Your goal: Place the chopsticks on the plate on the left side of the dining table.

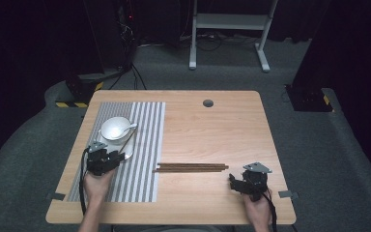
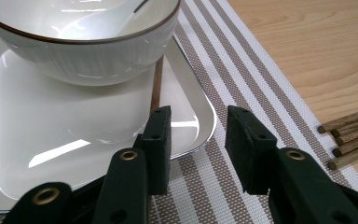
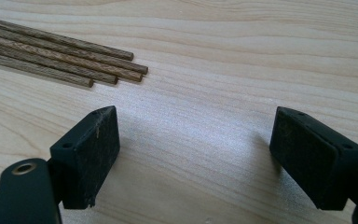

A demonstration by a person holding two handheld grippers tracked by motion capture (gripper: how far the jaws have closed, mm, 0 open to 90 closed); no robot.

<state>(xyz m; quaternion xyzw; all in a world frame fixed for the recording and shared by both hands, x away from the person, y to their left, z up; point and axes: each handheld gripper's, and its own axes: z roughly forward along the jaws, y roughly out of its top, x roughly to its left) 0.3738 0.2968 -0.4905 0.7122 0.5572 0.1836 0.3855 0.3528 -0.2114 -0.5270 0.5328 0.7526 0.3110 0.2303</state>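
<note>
A white bowl point(image 1: 116, 129) point(image 2: 84, 46) with a white spoon point(image 1: 129, 127) point(image 2: 102, 21) in it stands on a white tray point(image 1: 128, 151) point(image 2: 51, 130) on the striped placemat point(image 1: 140, 169) point(image 2: 242, 79). A thin brown stick point(image 2: 157, 86) lies on the tray beside the bowl. My left gripper point(image 1: 117, 157) point(image 2: 198, 116) hovers at the tray's near corner, its jaws open with nothing pressed between them. Several wooden chopsticks point(image 1: 191, 167) point(image 2: 349, 135) point(image 3: 60, 58) lie bundled mid-table. My right gripper point(image 1: 234, 181) point(image 3: 193, 126) stands wide open over bare wood, just short of their right ends.
The wooden table point(image 1: 212, 125) has a grey cable hole point(image 1: 207, 103) near its far edge. A white desk frame point(image 1: 232, 29) and dark equipment stand on the carpet beyond. Bare wood stretches across the table's right half.
</note>
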